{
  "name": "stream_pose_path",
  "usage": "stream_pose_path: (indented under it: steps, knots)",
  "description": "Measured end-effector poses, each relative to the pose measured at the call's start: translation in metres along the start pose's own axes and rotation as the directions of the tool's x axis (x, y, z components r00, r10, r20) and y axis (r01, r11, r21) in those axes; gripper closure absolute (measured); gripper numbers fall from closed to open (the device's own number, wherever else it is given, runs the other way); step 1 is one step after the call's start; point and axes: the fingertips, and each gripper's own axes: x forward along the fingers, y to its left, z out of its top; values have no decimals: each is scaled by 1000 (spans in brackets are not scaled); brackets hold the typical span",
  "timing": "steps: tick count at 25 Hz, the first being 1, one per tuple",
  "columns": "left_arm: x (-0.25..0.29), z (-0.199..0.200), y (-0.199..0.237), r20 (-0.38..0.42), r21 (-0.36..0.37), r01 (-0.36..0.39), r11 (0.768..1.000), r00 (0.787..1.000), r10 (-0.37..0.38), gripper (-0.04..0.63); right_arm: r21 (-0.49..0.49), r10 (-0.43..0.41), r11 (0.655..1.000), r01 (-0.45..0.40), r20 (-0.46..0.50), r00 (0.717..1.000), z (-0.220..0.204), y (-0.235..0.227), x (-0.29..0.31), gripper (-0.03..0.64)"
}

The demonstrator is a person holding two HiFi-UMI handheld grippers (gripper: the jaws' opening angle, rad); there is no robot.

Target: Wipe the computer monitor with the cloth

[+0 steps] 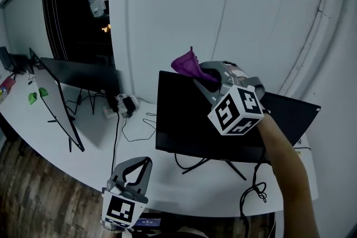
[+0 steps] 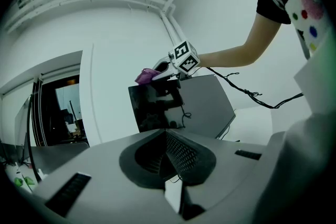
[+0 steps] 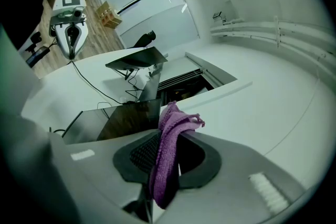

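Right tongs (image 1: 201,76): clamped on the purple cloth (image 3: 167,160), which hangs folded between them and pokes out past the tips.
Cloth place: up at the top edge of the monitor (image 1: 189,125), near its upper left corner. We cannot tell whether it touches the screen.
Monitor: dark, standing on the white worktop (image 1: 95,147).
Left tongs (image 2: 166,132): closed together on nothing, low over the worktop's near edge, well apart from the monitor.
Done: the cloth is gripped and up at the monitor.
Left: in our judgement, nearly all the wiping. The cloth sits at 1 corner with the whole screen below it, and we see no mark showing any wiped part.
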Motion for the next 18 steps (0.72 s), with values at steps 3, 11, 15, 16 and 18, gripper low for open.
stream_pose_path:
  steps: [3,11,15,16,18]
  knots:
    - [6,6,-8,14,9,25,1000,1000,-25,590,-5,-8,1000,8,-22,1000,-11,0,-11,537]
    - [20,11,-29,19,11,72,997,997,-72,590,5,-29,1000,30,-85,996,-43,-1,-42,537]
    - [26,15,-40,27,7,95,995,995,-95,590,15,-43,999,45,-117,992,-60,-2,-57,537]
    - [28,16,-43,28,7,102,995,994,-102,591,19,-47,999,50,-124,991,-64,-3,-61,537]
    - [31,16,-49,29,8,113,994,993,-114,589,27,-53,998,57,-137,989,-71,-3,-68,537]
